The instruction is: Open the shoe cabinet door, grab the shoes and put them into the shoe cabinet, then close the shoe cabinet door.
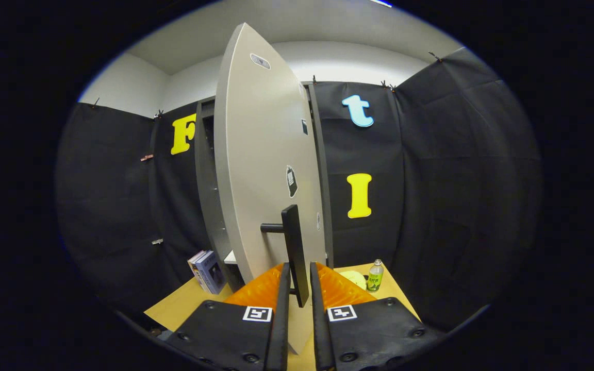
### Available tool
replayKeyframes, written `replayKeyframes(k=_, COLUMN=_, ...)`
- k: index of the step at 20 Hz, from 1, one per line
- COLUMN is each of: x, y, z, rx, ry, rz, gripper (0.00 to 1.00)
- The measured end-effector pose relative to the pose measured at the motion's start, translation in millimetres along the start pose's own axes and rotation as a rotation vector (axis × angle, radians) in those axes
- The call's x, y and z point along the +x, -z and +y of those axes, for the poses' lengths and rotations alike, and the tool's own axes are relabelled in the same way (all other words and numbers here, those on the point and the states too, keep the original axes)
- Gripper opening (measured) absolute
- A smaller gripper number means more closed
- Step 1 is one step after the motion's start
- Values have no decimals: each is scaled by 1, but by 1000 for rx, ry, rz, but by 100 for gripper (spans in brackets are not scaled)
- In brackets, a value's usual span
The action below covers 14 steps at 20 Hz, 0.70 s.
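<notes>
1. A tan tabletop point(183, 304) stands in a booth walled with black cloth, a white wall and ceiling above it.
2. The shoe cabinet point(205, 170), dark grey, stands at the back; its one pale door point(261, 154) is swung out towards the camera, its free edge facing the fingers.
3. One black bar handle point(293, 247) sticks out from the door on a short post.
4. The gripper point(299, 281) is nearly closed, its two fingers set either side of the handle's lower end; whether both press on it cannot be told.
5. Open tabletop lies left and right of the door.
6. Two books point(207, 270) lean left of the cabinet; one green bottle point(375, 275) stands to the right, beside a pale yellow object point(355, 279).
</notes>
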<state>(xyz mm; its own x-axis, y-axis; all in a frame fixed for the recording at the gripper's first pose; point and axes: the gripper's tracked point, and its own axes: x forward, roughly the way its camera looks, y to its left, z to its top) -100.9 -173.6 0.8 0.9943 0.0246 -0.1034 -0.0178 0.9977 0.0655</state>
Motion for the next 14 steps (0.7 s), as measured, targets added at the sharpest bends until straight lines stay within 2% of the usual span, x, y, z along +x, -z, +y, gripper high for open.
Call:
replayKeyframes(k=3, x=-12, y=-6, z=-8, rx=-28, ry=35, rz=-40, gripper=24)
replayKeyframes(k=6, x=-9, y=2, z=1, rx=-53, ry=34, rz=-35, gripper=24)
replayKeyframes(k=11, x=-22, y=44, z=26, rx=-42, ry=-54, rz=23, gripper=24)
replayKeyframes(k=14, x=-6, y=95, z=54, rx=-49, ry=-88, rz=119, gripper=24)
